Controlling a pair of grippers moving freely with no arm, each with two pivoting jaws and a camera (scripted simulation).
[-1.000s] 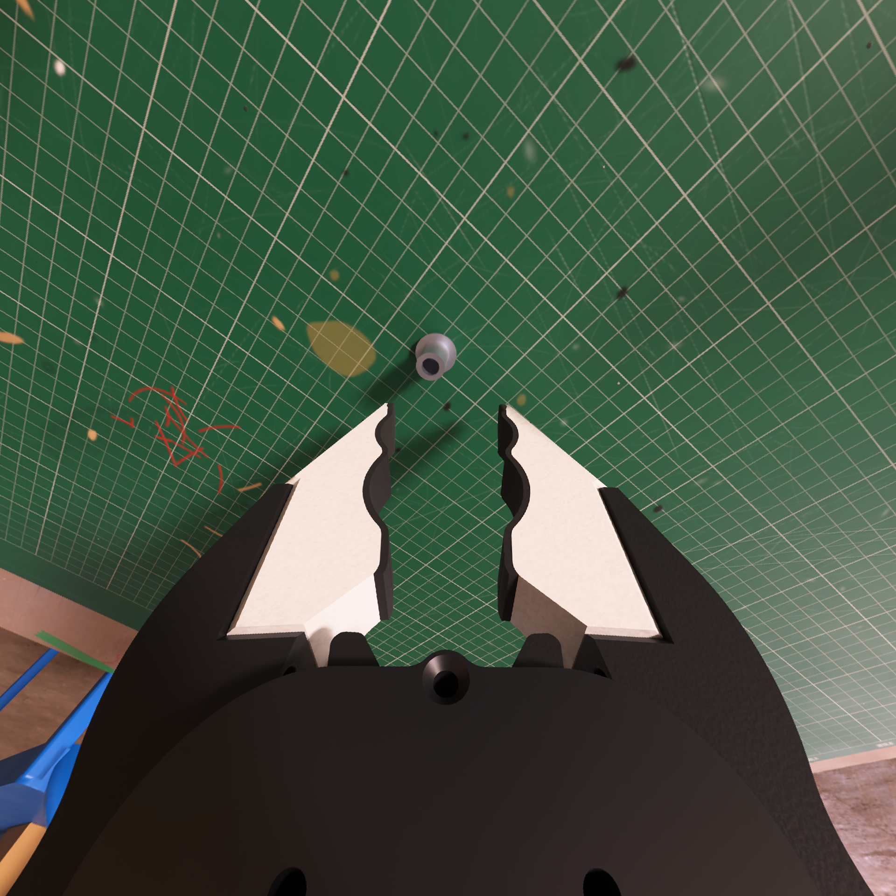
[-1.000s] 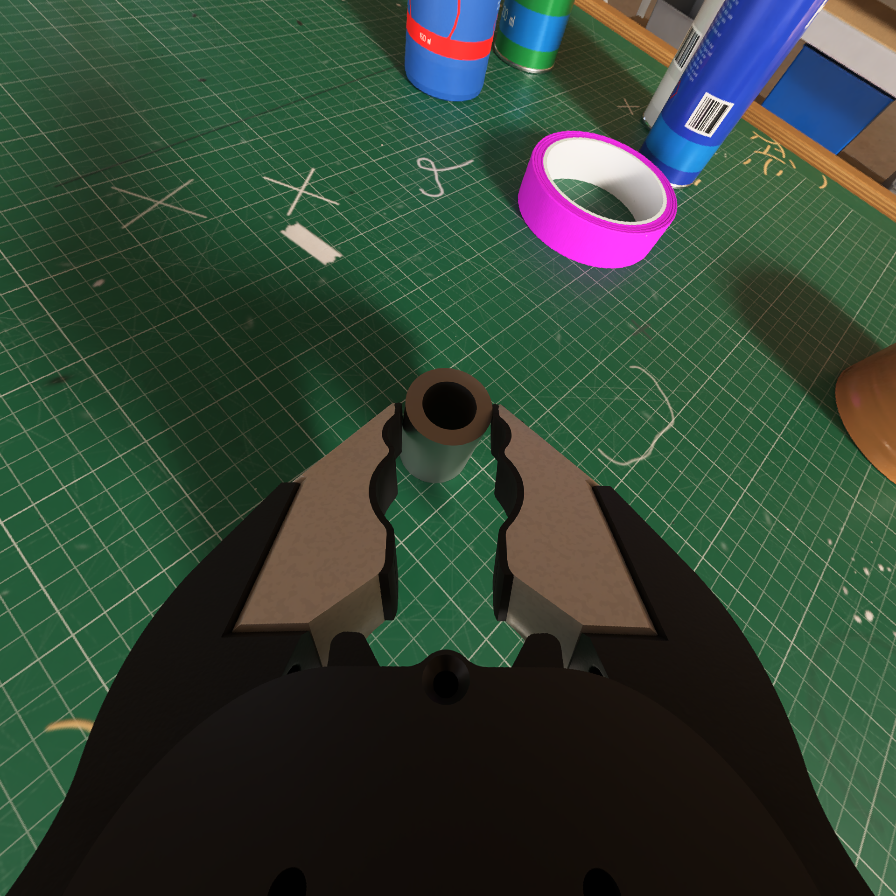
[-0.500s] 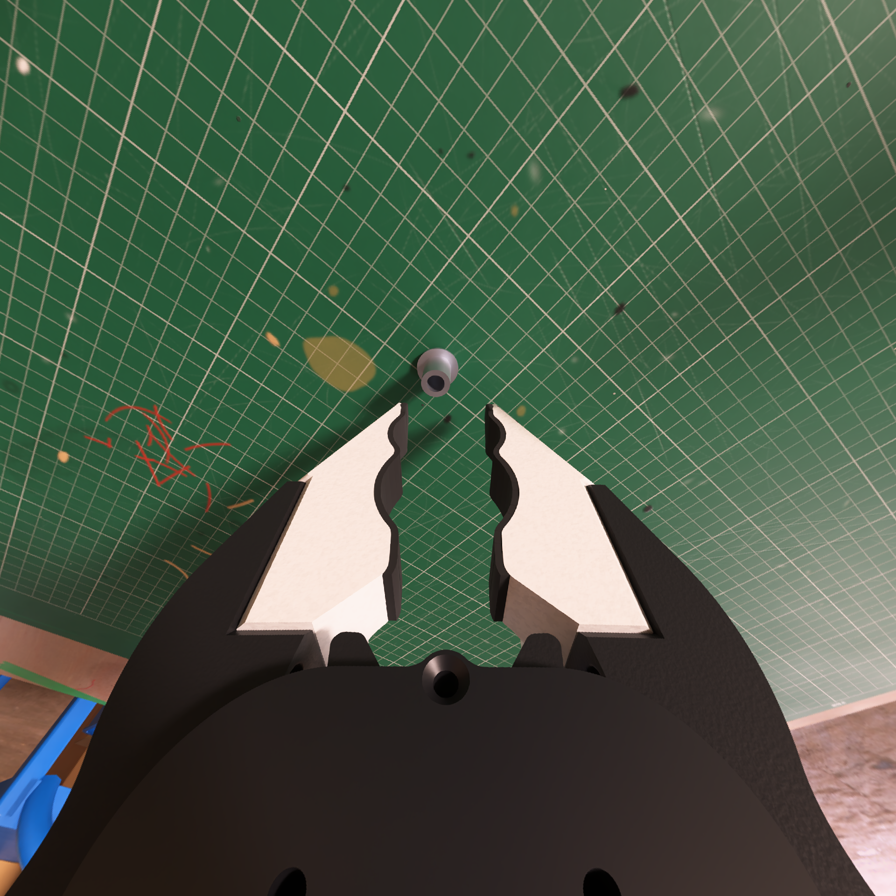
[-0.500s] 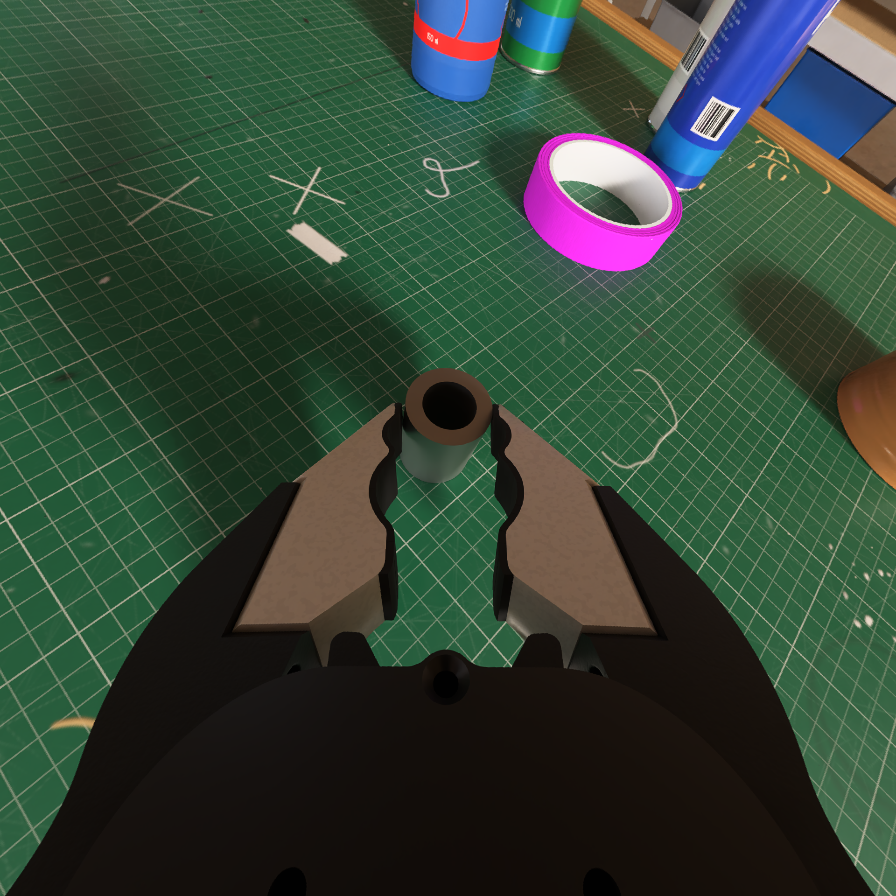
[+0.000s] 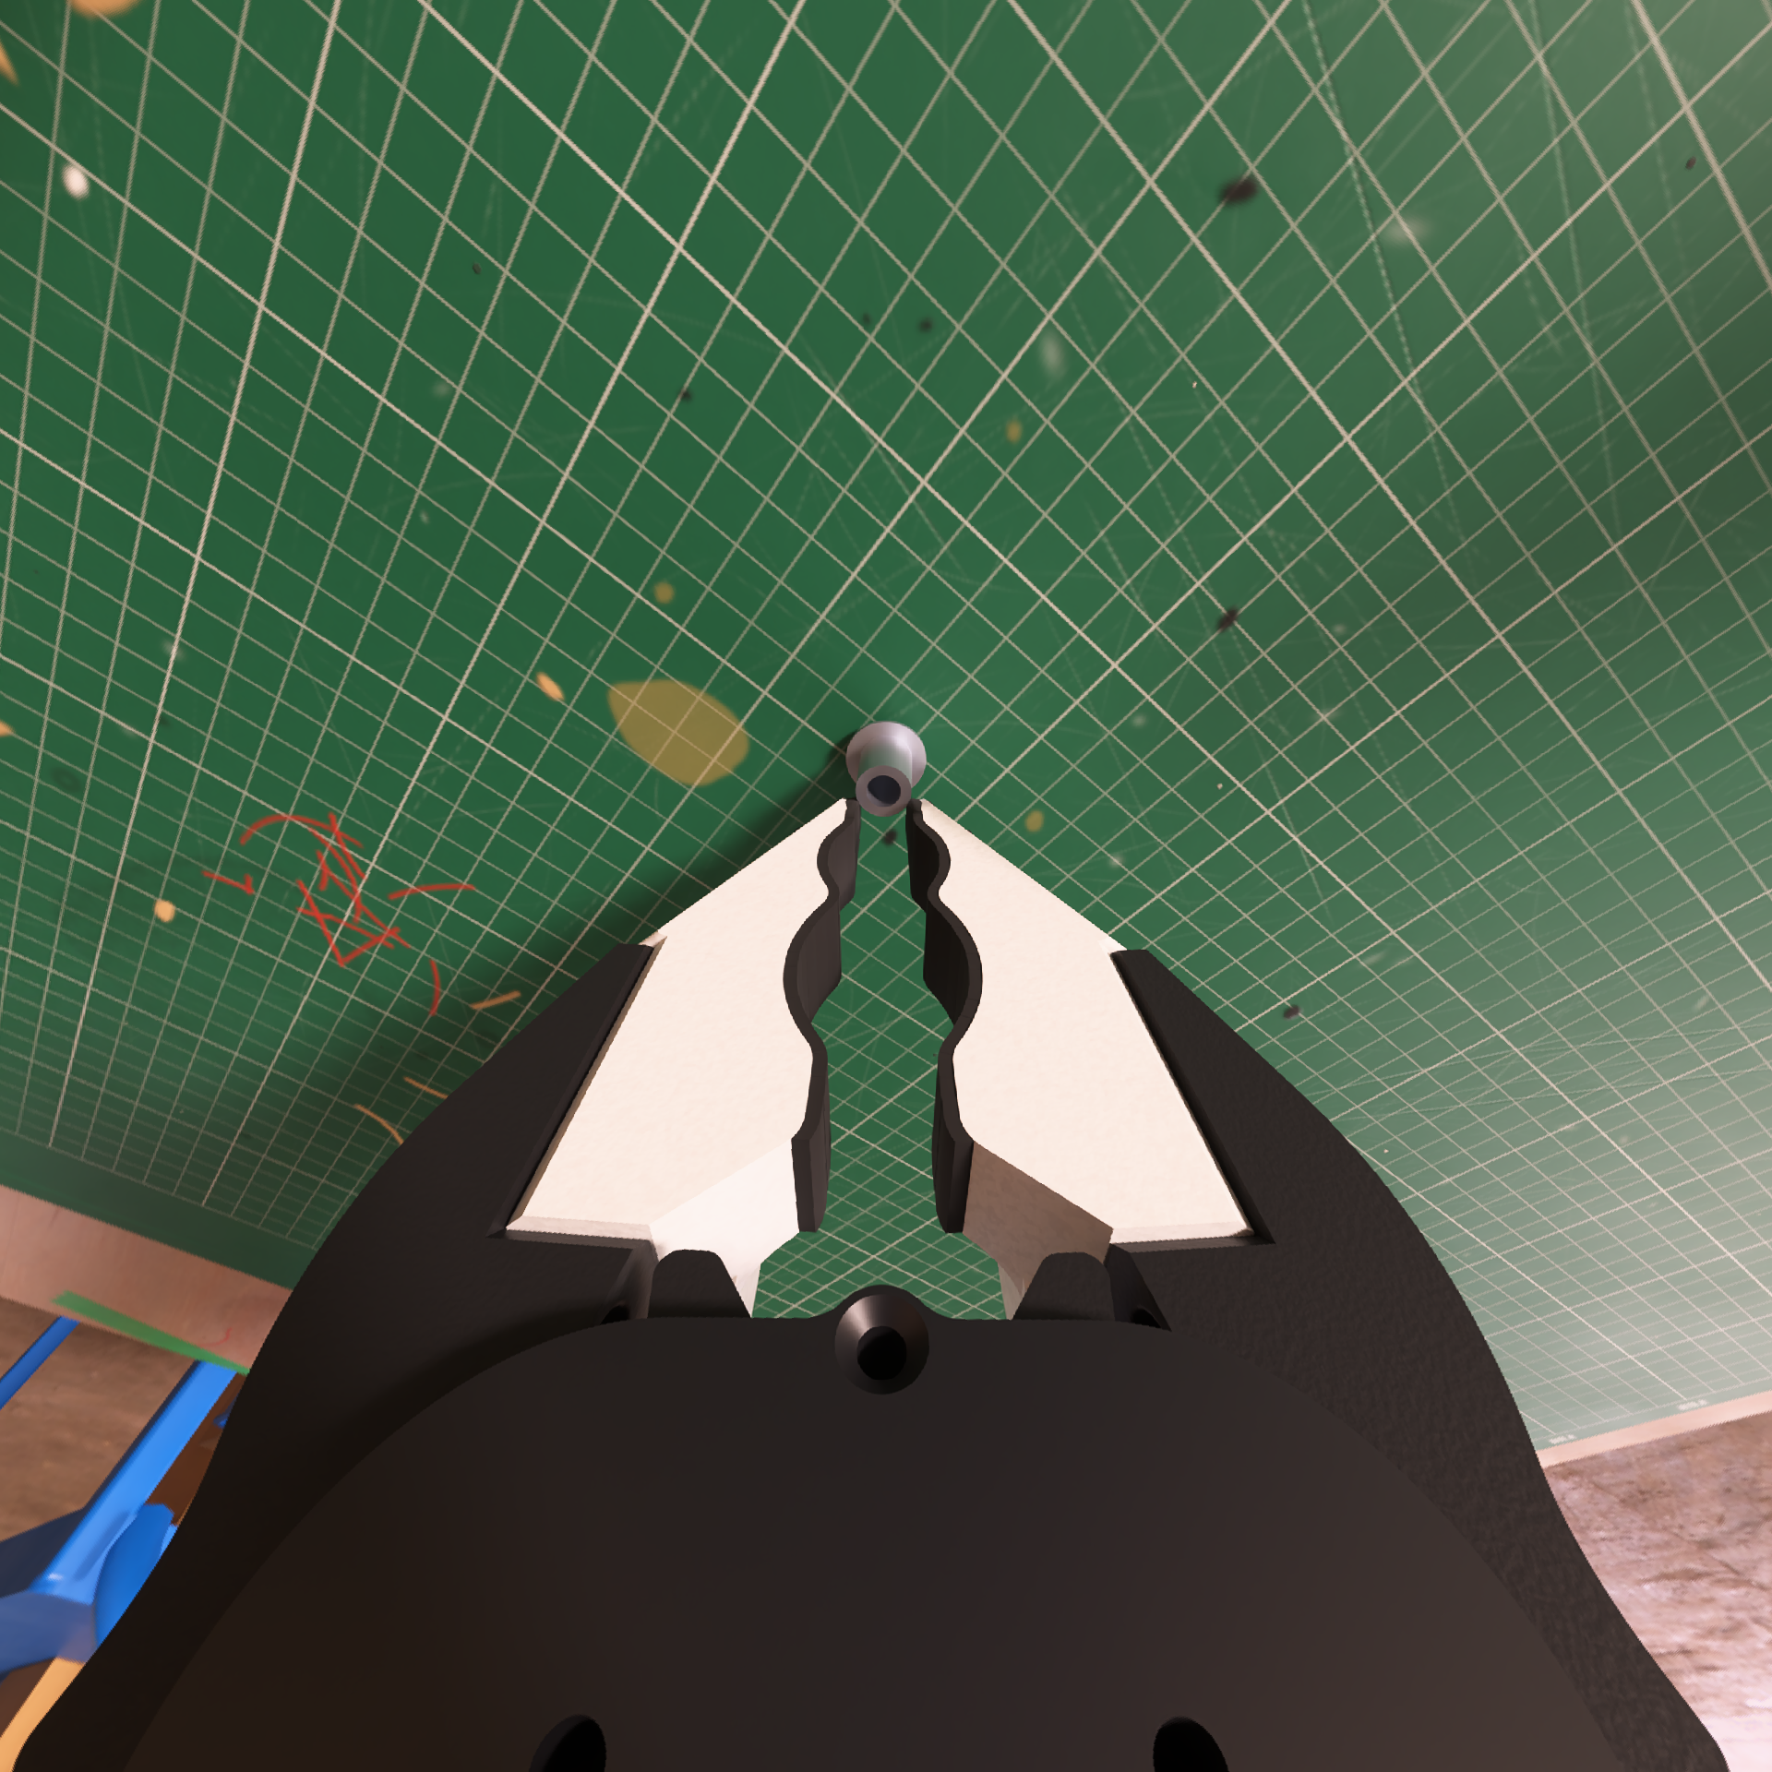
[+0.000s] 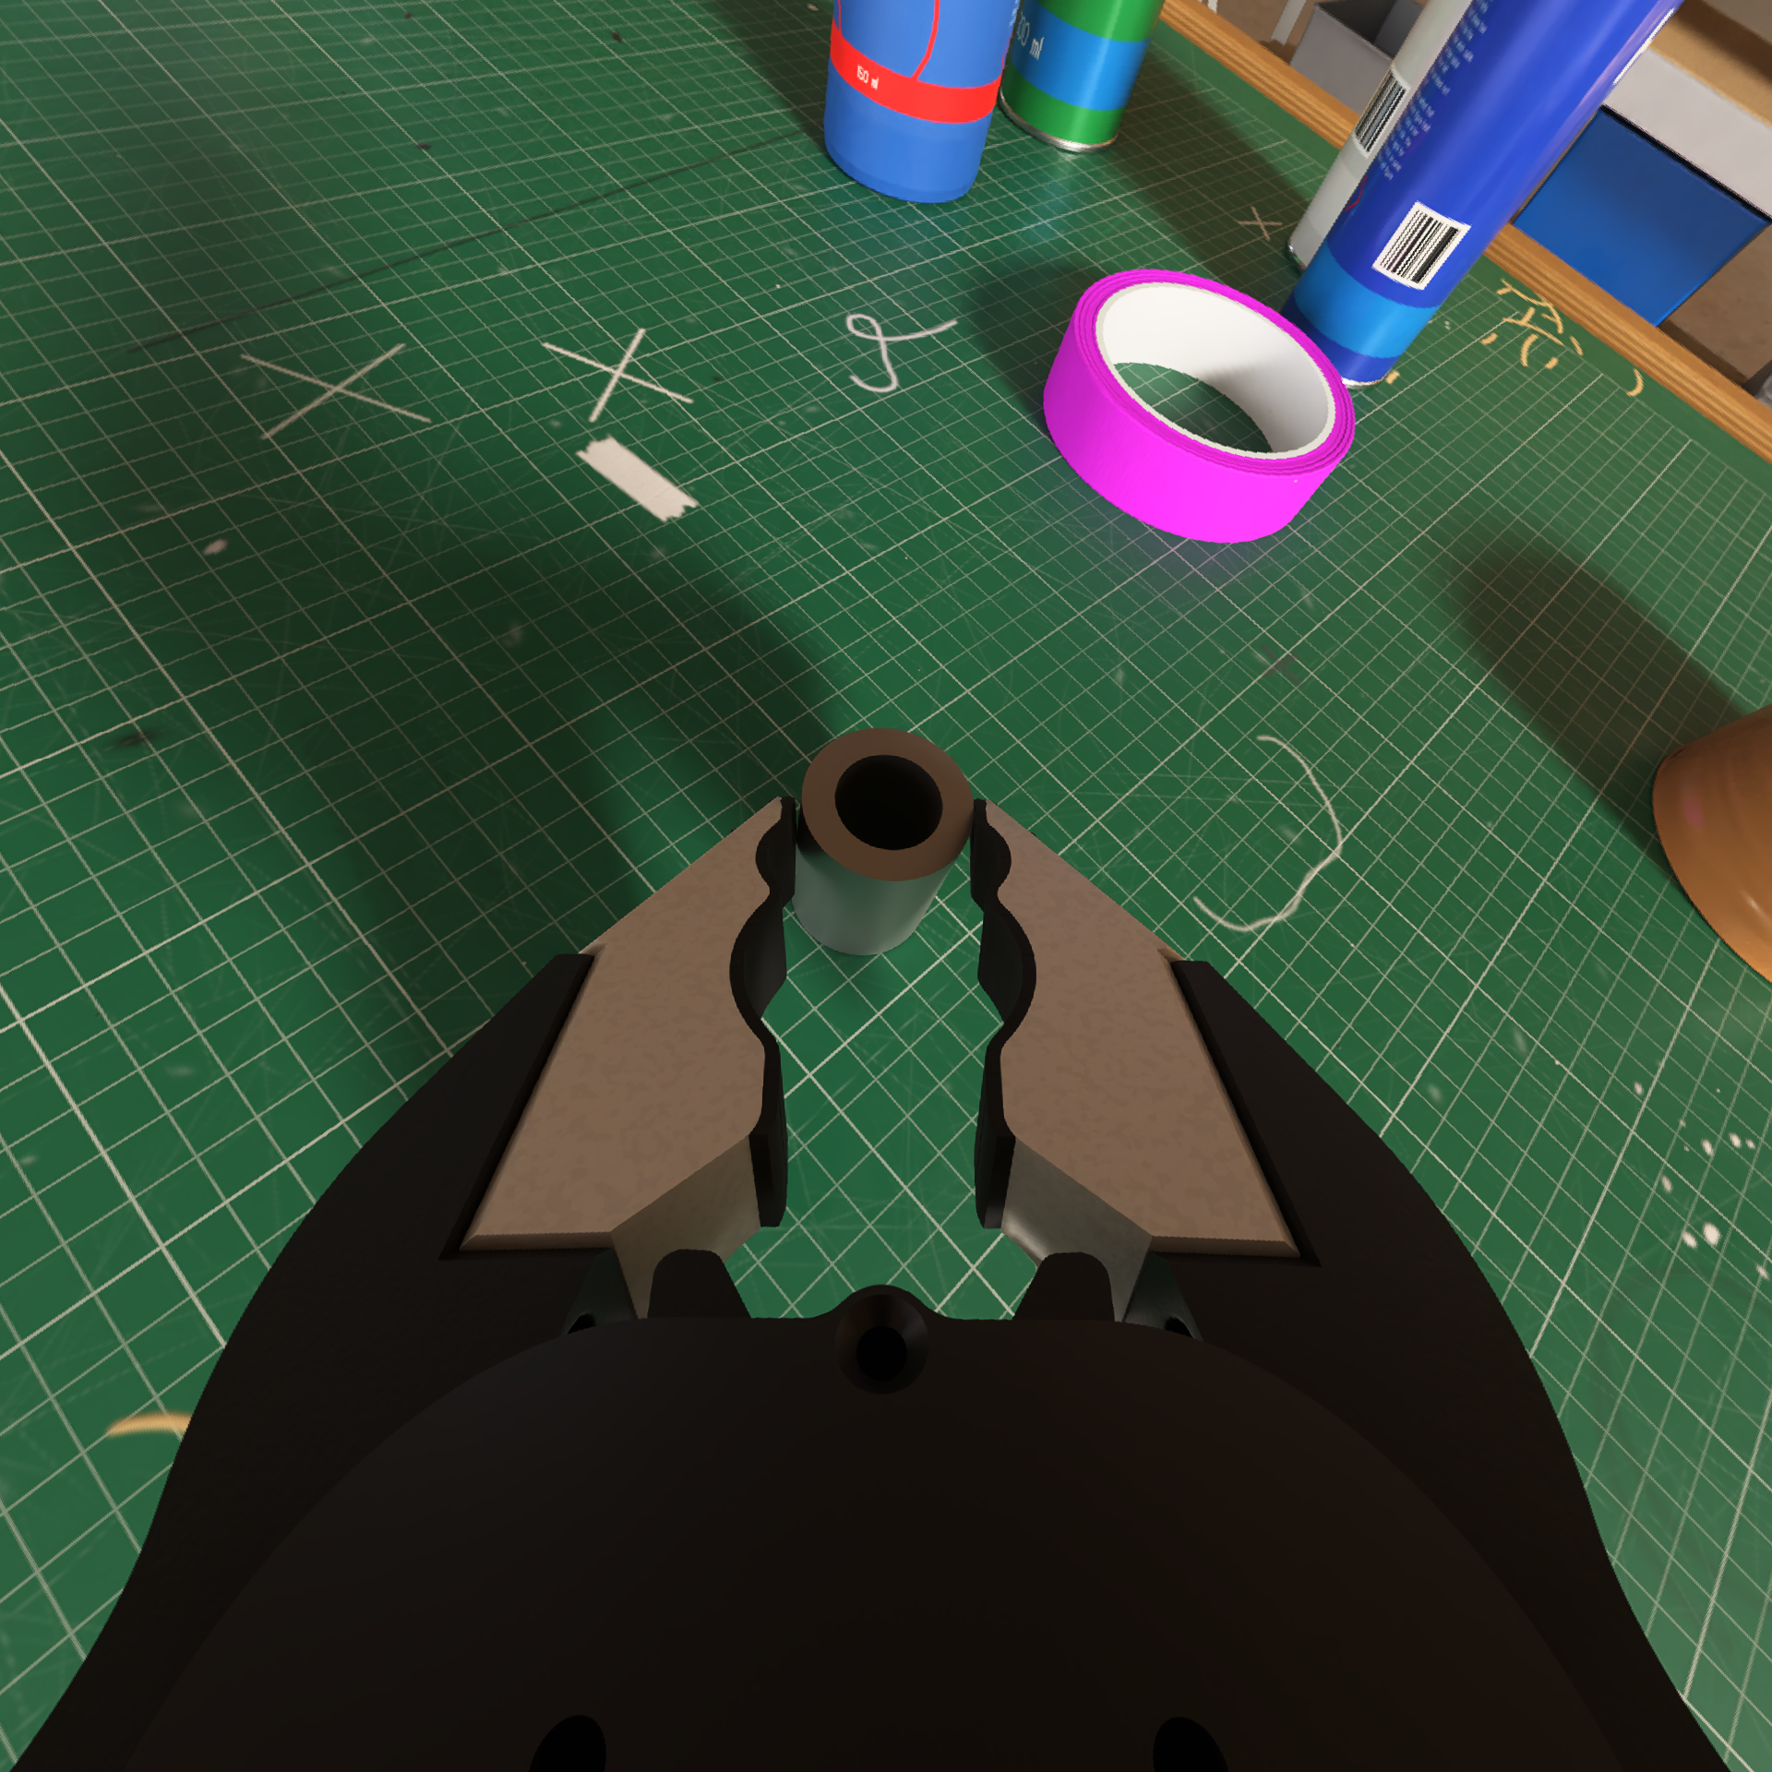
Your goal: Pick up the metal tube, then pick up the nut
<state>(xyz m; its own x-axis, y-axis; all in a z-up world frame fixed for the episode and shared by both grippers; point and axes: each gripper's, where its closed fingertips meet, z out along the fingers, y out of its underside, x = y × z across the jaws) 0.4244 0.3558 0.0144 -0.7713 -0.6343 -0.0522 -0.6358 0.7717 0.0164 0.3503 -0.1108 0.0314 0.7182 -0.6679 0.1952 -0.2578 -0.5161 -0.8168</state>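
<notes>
A short metal tube (image 6: 877, 853) stands upright, clamped between the tips of the right gripper (image 6: 882, 829) above a green mat (image 6: 384, 767). A small grey nut (image 5: 884, 767) sits at the tips of the left gripper (image 5: 882, 815), whose fingers are nearly together; whether they pinch it is unclear. Pink tape (image 6: 1199, 408) lies beyond the tube.

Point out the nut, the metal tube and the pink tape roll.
nut (image 5: 884, 773): left wrist view, on its grey body.
metal tube (image 6: 858, 901): right wrist view, on its grey side wall.
pink tape roll (image 6: 1165, 475): right wrist view, on its outer band.
</notes>
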